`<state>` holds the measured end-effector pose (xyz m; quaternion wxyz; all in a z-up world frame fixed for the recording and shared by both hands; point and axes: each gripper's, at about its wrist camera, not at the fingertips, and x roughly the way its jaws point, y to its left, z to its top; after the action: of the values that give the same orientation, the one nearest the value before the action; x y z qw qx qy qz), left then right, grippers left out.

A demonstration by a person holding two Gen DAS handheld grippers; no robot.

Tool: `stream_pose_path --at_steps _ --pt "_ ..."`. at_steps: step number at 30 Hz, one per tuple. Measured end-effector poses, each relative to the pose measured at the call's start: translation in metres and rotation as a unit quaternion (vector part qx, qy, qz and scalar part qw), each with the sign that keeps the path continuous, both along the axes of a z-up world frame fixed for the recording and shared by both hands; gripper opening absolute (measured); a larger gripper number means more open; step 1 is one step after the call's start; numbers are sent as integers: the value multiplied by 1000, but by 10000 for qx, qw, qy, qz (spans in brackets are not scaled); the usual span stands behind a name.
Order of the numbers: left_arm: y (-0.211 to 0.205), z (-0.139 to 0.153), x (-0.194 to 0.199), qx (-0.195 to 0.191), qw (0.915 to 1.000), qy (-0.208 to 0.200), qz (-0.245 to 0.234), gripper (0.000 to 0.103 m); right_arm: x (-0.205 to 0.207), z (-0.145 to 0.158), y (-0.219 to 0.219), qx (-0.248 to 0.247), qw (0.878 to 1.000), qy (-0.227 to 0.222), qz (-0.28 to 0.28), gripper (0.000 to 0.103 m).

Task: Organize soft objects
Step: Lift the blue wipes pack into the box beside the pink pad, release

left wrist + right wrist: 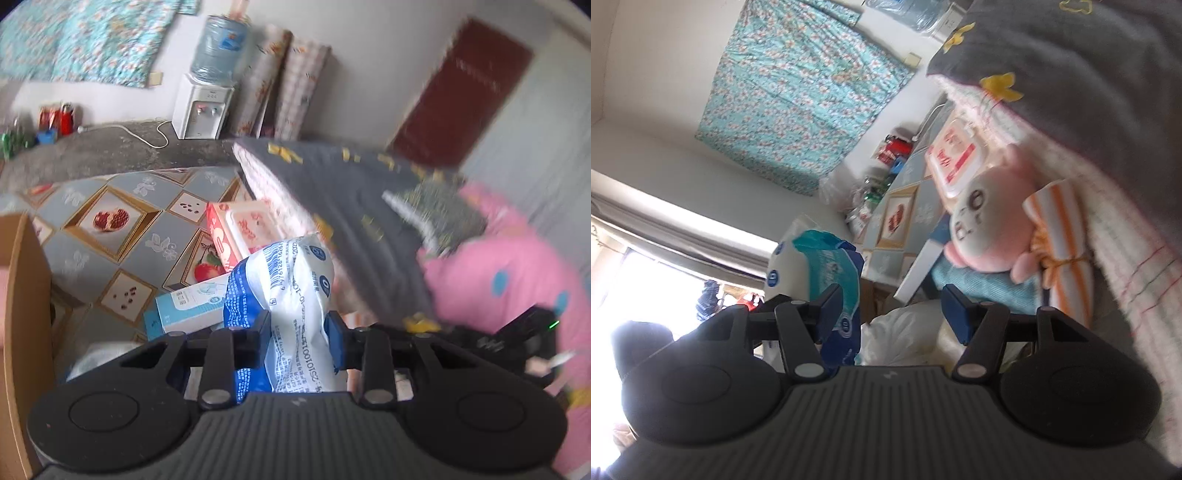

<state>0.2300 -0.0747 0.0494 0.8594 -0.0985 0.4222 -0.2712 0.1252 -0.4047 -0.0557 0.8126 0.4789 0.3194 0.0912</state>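
Observation:
My left gripper [299, 332] is shut on a soft blue-and-white plastic packet [291, 280], squeezing it in the middle and holding it up off the surface. The same packet [827, 258] shows in the right wrist view, behind that gripper's left finger. My right gripper [892, 299] stands open with nothing between its fingers. Ahead of it to the right lie a pink plush toy [990, 221] and a rolled orange-and-white striped cloth [1060, 236]. Both rest on a teal cloth [979, 291] against the bedding.
A red-and-pink wipes pack [243, 229] and a blue-and-white box [188, 306] lie on the fruit-patterned covering [110, 229]. A grey quilt [351, 206] and a pink blanket [498, 273] fill the right side. A cardboard box wall [22, 314] stands at left. A water dispenser [203, 107] is by the far wall.

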Motion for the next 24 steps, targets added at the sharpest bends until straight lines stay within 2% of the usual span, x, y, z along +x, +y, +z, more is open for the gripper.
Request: stream_pose_path --at_steps 4,8,11,16,19,24 --pt "31 11 -25 -549 9981 -30 292 33 4 2 19 411 9987 -148 246 60" --pt "54 25 -48 -1145 9922 -174 471 33 10 -3 32 1272 9908 -242 396 63" --pt "66 35 -62 -1689 9836 -360 525 33 13 -8 46 2110 9753 -379 537 70" --pt "78 37 -78 -2428 9663 -573 635 33 18 -11 66 3363 9373 -644 653 81" --pt "87 28 -79 -2883 9544 -436 645 33 19 -3 72 3558 9279 -821 752 83" --pt "98 16 -81 -3326 9402 -386 620 33 23 -8 81 4073 9045 -819 966 86"
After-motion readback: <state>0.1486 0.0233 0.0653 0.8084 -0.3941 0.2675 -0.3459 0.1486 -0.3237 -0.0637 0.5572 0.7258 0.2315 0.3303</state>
